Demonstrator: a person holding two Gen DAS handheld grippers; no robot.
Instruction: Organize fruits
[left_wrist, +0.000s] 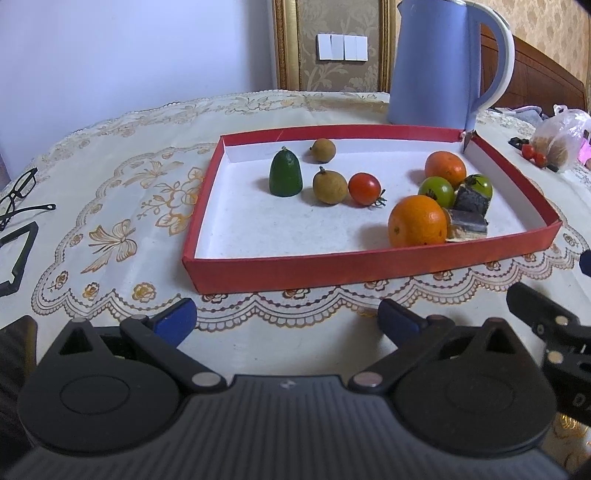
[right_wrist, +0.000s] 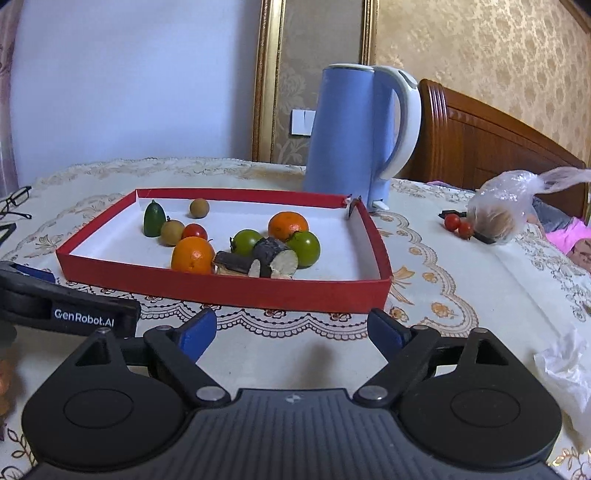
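A red tray (left_wrist: 369, 264) (right_wrist: 229, 291) with a white floor sits on the tablecloth. It holds a dark green fruit (left_wrist: 285, 176) (right_wrist: 154, 218), two brown longans (left_wrist: 329, 185) (left_wrist: 323, 150), a red tomato (left_wrist: 364, 189) (right_wrist: 194, 231), two oranges (left_wrist: 417, 221) (left_wrist: 445, 166), two green tomatoes (left_wrist: 436, 191) (right_wrist: 303, 247) and dark sugarcane pieces (left_wrist: 469, 218) (right_wrist: 275, 256). My left gripper (left_wrist: 288, 325) is open and empty in front of the tray. My right gripper (right_wrist: 291, 332) is open and empty, near the tray's right front corner.
A blue kettle (left_wrist: 439, 62) (right_wrist: 354, 136) stands behind the tray. A plastic bag (right_wrist: 509, 206) and two loose red tomatoes (right_wrist: 458, 225) lie right of it. Glasses (left_wrist: 18, 195) lie at the left. A white tissue (right_wrist: 565, 373) lies at the right front.
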